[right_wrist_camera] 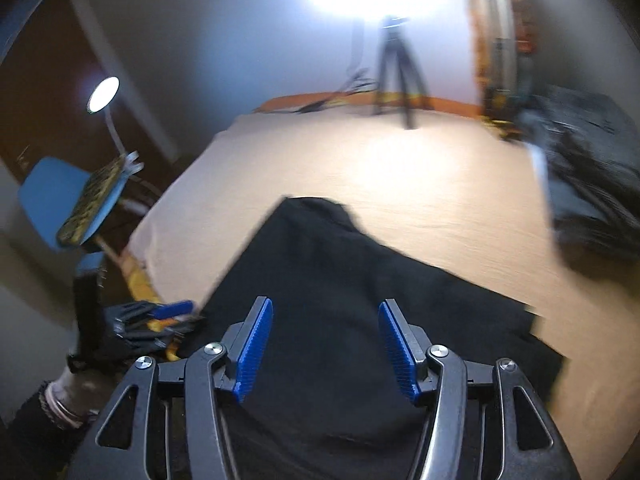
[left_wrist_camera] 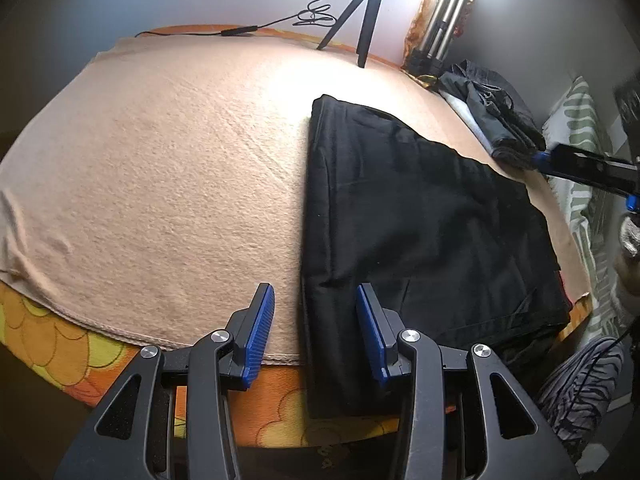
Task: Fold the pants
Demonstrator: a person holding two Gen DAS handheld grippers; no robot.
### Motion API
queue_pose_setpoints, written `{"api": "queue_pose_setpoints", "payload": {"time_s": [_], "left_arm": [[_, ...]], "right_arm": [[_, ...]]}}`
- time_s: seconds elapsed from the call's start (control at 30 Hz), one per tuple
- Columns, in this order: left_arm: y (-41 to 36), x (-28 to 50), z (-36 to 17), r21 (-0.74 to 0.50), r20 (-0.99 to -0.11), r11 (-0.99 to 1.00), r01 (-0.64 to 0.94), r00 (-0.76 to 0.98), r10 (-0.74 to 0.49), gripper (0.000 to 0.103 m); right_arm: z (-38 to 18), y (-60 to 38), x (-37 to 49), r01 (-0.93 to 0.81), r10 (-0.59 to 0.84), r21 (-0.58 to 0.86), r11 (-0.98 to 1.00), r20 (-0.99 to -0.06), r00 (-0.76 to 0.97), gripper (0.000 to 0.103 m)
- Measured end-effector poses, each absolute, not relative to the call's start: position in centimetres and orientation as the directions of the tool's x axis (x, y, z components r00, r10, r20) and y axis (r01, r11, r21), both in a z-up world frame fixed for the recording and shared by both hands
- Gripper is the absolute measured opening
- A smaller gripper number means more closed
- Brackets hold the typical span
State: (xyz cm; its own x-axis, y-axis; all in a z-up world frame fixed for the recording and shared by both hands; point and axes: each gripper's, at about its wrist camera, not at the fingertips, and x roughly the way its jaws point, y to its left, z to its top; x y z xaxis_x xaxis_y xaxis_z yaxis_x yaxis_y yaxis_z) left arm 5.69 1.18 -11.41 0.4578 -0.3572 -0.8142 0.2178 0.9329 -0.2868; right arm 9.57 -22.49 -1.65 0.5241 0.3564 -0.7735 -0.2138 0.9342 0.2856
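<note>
Black pants (left_wrist_camera: 420, 216), folded flat

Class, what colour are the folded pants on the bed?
Black pants, clearest in the left wrist view.

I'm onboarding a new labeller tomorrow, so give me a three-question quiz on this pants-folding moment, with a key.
1. True or false: the left gripper is clamped on the black pants.
2. What stands at the far edge of the beige blanket? A) a small black tripod B) a kettle C) a laundry basket
3. Fill in: the right gripper hangs open above the ____.

Key
1. False: its jaws are apart, with no cloth pinched between them.
2. A, the small black tripod.
3. Black pants.
</note>
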Motion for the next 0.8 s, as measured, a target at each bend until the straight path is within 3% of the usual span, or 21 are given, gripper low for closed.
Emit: {"api": "queue_pose_setpoints", "payload": {"time_s": [0.37,0.43,0.53,0.8], "left_arm": [[2.2,6.1,-11.6,-0.398,-0.787,0.903,0.163,0.445,-0.428,0.041],[2.4,6.2,-11.6,-0.433,-0.776,0.888,0.155,0.437,-0.454,0.040],[2.1,6.3,-11.6,-0.461,-0.764,0.873,0.162,0.427,-0.483,0.031],[1.7,5.8,-10.9,-0.541,-0.708,0.821,0.180,0.430,-0.561,0.031]], "right_arm": [[-5.4,-13.7,16.7,-0.212,0.443,0.391,0.896,-0.829,0.341,0.060],[-6.3,-12.5,17.9,-0.198,0.432,0.387,0.900,-0.845,0.315,0.060],[-7.1,-10.9,19.0,-0.195,0.390,0.345,0.918,-0.872,0.297,0.060],[-9.3,-9.5,21.2,-0.132,0.298,0.272,0.953,-0.920,0.254,0.060]]}}
